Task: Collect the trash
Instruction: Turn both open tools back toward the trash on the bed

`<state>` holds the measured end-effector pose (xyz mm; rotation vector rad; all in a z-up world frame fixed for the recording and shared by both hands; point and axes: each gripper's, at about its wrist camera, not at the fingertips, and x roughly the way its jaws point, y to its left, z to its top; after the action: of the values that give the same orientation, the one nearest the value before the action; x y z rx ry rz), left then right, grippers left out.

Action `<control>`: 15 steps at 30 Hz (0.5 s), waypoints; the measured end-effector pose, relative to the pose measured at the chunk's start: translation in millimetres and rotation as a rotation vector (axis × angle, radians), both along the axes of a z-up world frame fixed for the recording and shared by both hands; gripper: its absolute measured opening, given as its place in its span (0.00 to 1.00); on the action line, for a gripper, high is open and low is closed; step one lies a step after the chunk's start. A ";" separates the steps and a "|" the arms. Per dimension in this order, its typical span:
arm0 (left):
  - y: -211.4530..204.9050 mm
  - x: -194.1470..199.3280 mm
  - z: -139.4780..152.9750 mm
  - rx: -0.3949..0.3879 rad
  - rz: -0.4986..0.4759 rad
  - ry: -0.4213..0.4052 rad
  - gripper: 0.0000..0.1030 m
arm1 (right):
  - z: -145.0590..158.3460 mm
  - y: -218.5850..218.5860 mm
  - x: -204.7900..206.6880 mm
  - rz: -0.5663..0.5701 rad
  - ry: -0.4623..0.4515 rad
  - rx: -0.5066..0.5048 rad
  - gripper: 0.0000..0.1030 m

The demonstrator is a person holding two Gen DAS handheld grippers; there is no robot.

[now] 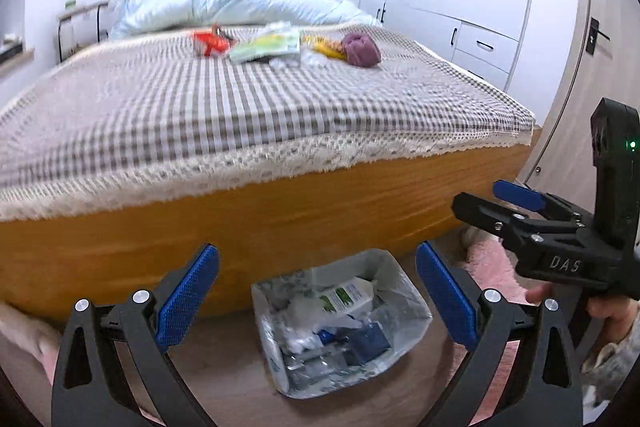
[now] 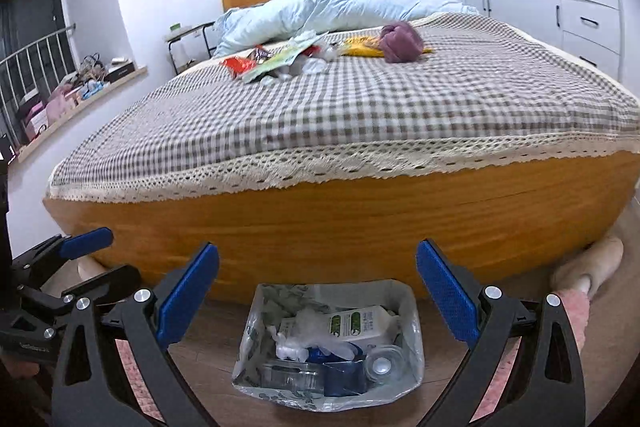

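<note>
Both tools wide open, nothing held: left tool and right tool hover side by side above the bin, a bag-lined basket on the floor against the bed's wooden footboard. Bin already holds a white bottle with green label, crumpled tissue, blue packaging and clear plastic. Remaining trash sits on the bed, far from bin, mid-mattress on the checked cover: red wrapper, green-white packet, white tissue scraps, yellow wrapper, with a purple cloth bundle right of them. Light blue duvet heaped at headboard end.
</note>
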<state>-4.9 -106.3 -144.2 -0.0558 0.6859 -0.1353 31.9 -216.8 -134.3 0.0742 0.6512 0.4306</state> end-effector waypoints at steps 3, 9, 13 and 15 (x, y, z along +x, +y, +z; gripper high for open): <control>-0.9 -6.1 8.7 0.004 -0.001 -0.036 0.93 | 8.1 -3.5 -6.3 -0.008 -0.027 -0.002 0.92; -1.5 -21.4 24.4 -0.037 -0.017 -0.087 0.93 | 24.0 -10.4 -16.7 -0.005 -0.041 -0.053 0.92; -2.5 -29.4 29.8 -0.038 -0.002 -0.113 0.93 | 31.2 -13.7 -23.4 -0.027 -0.047 -0.064 0.92; -2.9 -32.5 32.2 -0.045 0.008 -0.118 0.93 | 34.6 -15.7 -27.7 -0.054 -0.041 -0.070 0.92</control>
<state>-37.5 -109.2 -112.0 -0.0930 0.5646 -0.1452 4.2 -232.5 -99.7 0.0167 0.6215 0.3563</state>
